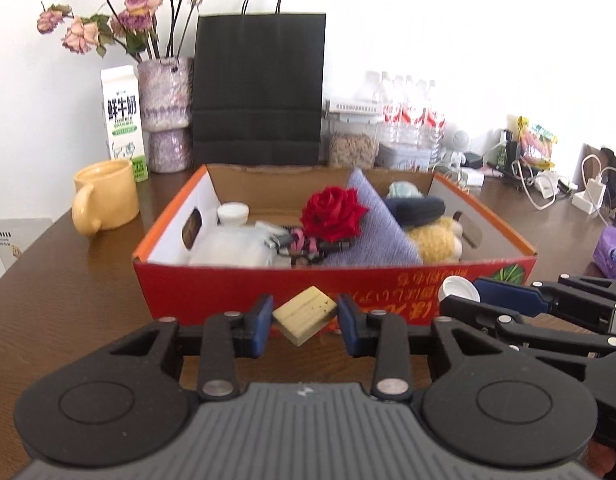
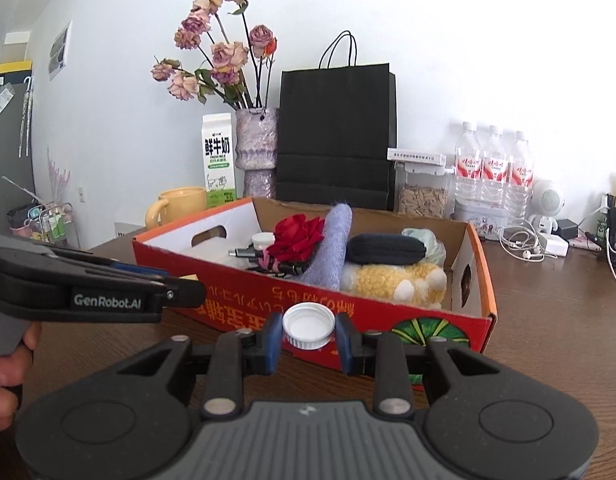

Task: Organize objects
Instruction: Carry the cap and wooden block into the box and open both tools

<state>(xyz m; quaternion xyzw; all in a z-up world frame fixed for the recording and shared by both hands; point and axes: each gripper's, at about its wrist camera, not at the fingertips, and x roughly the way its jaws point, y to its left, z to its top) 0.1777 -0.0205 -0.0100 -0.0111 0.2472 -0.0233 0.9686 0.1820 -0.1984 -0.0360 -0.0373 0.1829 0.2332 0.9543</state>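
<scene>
My left gripper (image 1: 305,316) is shut on a pale wooden block (image 1: 304,314), held in front of the near wall of a red cardboard box (image 1: 212,292). My right gripper (image 2: 308,331) is shut on a white bottle cap (image 2: 309,325), also in front of the box (image 2: 392,316). The cap shows in the left wrist view (image 1: 459,289) at the right. The box holds a red rose (image 1: 332,213), a purple cloth (image 1: 372,224), a white bottle (image 1: 232,240), a dark pouch (image 2: 385,249) and a yellow plush toy (image 2: 392,280).
Behind the box stand a yellow mug (image 1: 106,196), a milk carton (image 1: 123,124), a vase of dried roses (image 1: 166,112), a black paper bag (image 1: 258,92), water bottles (image 2: 494,172) and a jar (image 2: 422,200). Cables and chargers (image 1: 548,184) lie at the right. A purple tissue pack (image 1: 610,250) is at far right.
</scene>
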